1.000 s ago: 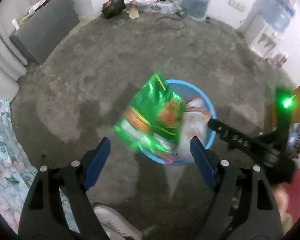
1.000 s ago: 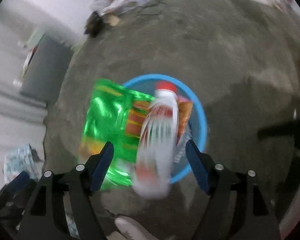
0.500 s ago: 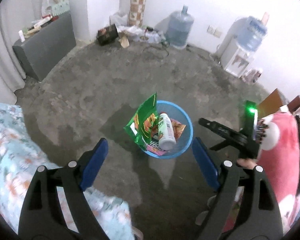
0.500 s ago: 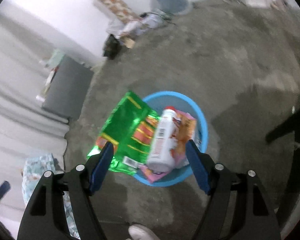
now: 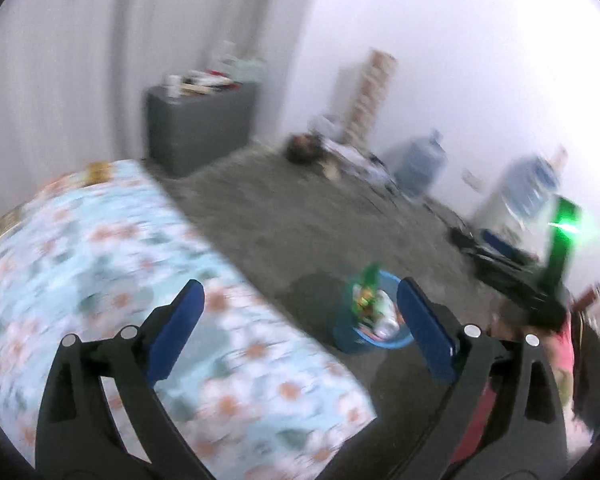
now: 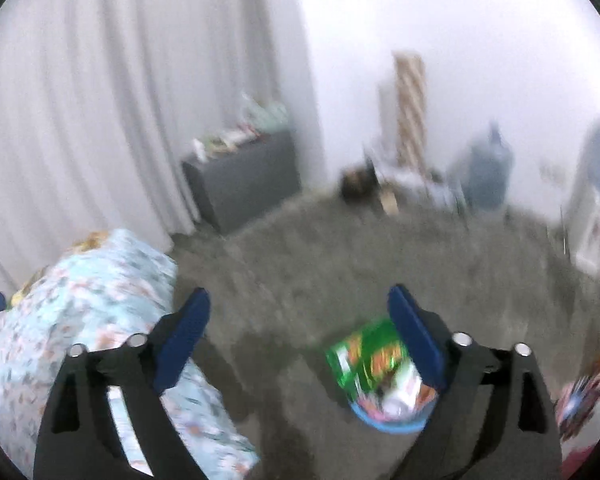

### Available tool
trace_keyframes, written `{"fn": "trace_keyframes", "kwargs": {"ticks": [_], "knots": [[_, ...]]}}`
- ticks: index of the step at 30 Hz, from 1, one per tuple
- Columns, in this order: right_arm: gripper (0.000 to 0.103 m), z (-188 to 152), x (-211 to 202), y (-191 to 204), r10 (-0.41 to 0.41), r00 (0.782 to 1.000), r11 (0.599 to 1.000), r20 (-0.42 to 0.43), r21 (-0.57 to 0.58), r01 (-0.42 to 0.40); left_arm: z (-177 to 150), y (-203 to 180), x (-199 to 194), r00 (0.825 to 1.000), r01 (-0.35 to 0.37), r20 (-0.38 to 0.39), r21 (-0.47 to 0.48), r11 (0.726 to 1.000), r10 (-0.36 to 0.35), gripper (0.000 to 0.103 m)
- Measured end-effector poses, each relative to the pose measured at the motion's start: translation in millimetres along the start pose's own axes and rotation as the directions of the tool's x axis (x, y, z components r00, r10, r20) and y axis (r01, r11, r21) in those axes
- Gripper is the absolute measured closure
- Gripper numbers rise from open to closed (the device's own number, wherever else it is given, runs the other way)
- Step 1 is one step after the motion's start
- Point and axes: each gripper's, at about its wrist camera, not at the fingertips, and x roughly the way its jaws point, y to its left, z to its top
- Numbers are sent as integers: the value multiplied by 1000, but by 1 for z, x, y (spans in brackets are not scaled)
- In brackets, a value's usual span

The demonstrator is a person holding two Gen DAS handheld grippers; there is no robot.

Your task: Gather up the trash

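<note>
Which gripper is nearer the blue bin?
Right, though it's a blurry call. The right gripper hangs above the bin, close. The left gripper stands farther back, over the bed.

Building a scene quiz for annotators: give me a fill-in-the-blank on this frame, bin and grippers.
1. The green snack bag sticks out of a bin whose colour is ____.
2. The bin stands on the ____, not on the floral bedcover.
3. Between the fingers of the left gripper there is ____ held.
4. The jaws of the right gripper stand ____.

Missing words: blue; floor; nothing; open
</note>
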Motion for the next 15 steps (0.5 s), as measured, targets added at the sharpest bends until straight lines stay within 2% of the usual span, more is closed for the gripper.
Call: {"fn": "trace_keyframes", "kwargs": {"ticks": [2, 3, 5, 7, 11, 13, 14, 15], "knots": [[6, 10, -21, 32, 17, 999, 996, 42, -89, -13, -7, 20, -28, 994, -94, 50, -36, 995, 96, 10], [7, 13, -28, 45, 26, 998, 992, 56, -121, -19, -10, 25, -37, 990, -118, 69, -46, 992, 121, 9], [6, 20, -44, 76, 59, 996, 982, 69, -181, -46, -21, 45, -69, 968, -203, 132, -89, 975, 213, 9], [6, 23, -58, 100, 121, 990, 973, 68, -205, -105, -30, 59, -88, 944, -273, 154, -135, 952, 293, 9], [6, 16, -84, 137, 220, 974, 964, 55, -167, -208, -56, 88, -123, 904, -368, 135, -235, 899, 406, 9], [6, -2, -95, 156, 255, 966, 955, 33, -163, -247, -76, 98, -137, 875, -427, 115, -276, 861, 471, 9], [6, -10, -97, 163, 267, 964, 950, 14, -174, -261, -86, 102, -143, 867, -441, 104, -294, 848, 487, 9], [6, -21, -99, 172, 271, 963, 944, -14, -193, -268, -97, 104, -144, 870, -436, 97, -306, 846, 483, 9]]}}
